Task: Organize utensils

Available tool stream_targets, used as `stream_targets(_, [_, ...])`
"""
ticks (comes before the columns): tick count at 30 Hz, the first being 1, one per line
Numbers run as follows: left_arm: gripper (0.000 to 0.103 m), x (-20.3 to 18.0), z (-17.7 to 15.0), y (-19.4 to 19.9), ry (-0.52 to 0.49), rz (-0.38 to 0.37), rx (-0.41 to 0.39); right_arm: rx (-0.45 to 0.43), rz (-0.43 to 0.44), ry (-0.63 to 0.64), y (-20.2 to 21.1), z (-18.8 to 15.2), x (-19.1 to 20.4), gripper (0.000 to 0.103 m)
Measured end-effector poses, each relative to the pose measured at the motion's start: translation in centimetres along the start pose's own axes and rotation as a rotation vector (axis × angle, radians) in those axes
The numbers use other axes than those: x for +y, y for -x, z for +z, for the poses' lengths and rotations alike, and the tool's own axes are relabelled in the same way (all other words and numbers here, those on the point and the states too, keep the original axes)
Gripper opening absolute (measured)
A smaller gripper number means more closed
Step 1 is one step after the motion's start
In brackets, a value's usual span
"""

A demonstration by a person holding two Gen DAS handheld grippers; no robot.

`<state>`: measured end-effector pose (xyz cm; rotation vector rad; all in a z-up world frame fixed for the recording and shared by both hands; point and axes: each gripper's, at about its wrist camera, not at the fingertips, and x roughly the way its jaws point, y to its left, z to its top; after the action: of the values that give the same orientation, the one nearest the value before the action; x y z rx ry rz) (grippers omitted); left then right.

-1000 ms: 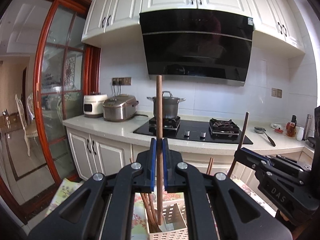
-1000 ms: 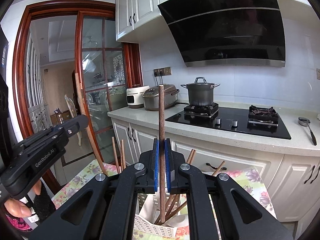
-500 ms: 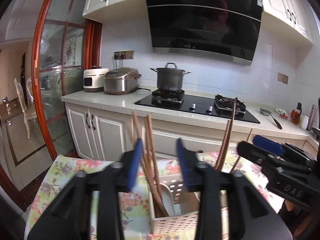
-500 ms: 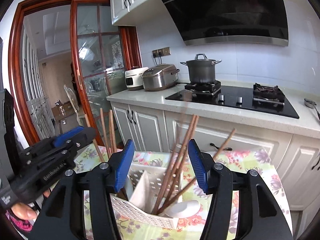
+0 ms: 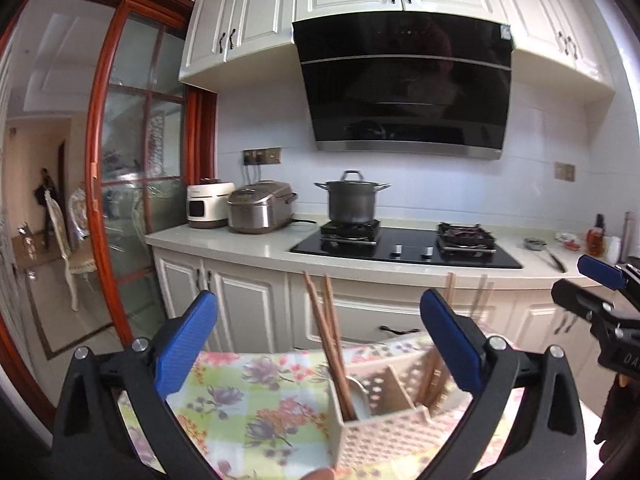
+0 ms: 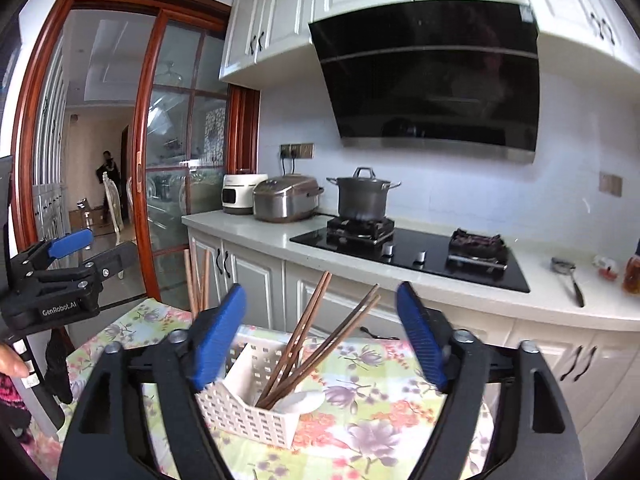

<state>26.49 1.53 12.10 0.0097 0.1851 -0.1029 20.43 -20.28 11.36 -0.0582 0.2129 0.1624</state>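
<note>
On the flower-printed tablecloth point(image 6: 372, 404) stands a cream perforated plastic utensil basket point(image 6: 244, 412), divided by inner walls into compartments. Brown wooden chopsticks point(image 6: 308, 344) lean in its right-hand compartment, their tips fanning up and to the right, beside a white ceramic spoon point(image 6: 304, 400) whose bowl rests at the basket's near rim. More chopsticks stand in the left-hand compartment, seen from the left wrist view as a pair of brown sticks point(image 5: 326, 332) tilted leftward at the top.

Right gripper point(image 6: 320, 336), black with blue pads, hovers just above and near the basket; its jaws have just been opening and stand wide apart, with the leaning chopsticks visible in the gap but touched by neither pad. Left gripper point(image 5: 318, 344), of the same build, likewise has jaws that have just been opening to a wide spread, with nothing pressed between them; the left-hand chopsticks rise in the gap, free of both pads. Each gripper appears at the edge of the other's view.

Behind the table, far from the cameras, runs a pale stone counter point(image 6: 256, 232) bearing a steel stockpot point(image 6: 362, 198) on a black glass hob point(image 6: 416, 256), under a black range hood point(image 6: 432, 72).
</note>
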Motion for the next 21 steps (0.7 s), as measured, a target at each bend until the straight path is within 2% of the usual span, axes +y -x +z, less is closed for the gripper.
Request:
stream_targets(9, [0.098, -1.9, -2.0, 4.8, -0.001, -0.102, -0.018, -0.033, -0.008, 0.018, 5.5, -2.8, 1.1, 0.084])
stream_targets(21, [0.098, -4.8, -7.7, 5.4, 0.008, -0.23, 0.067, 0.067, 0.006, 0.022, 7.7, -8.7, 0.5, 0.084])
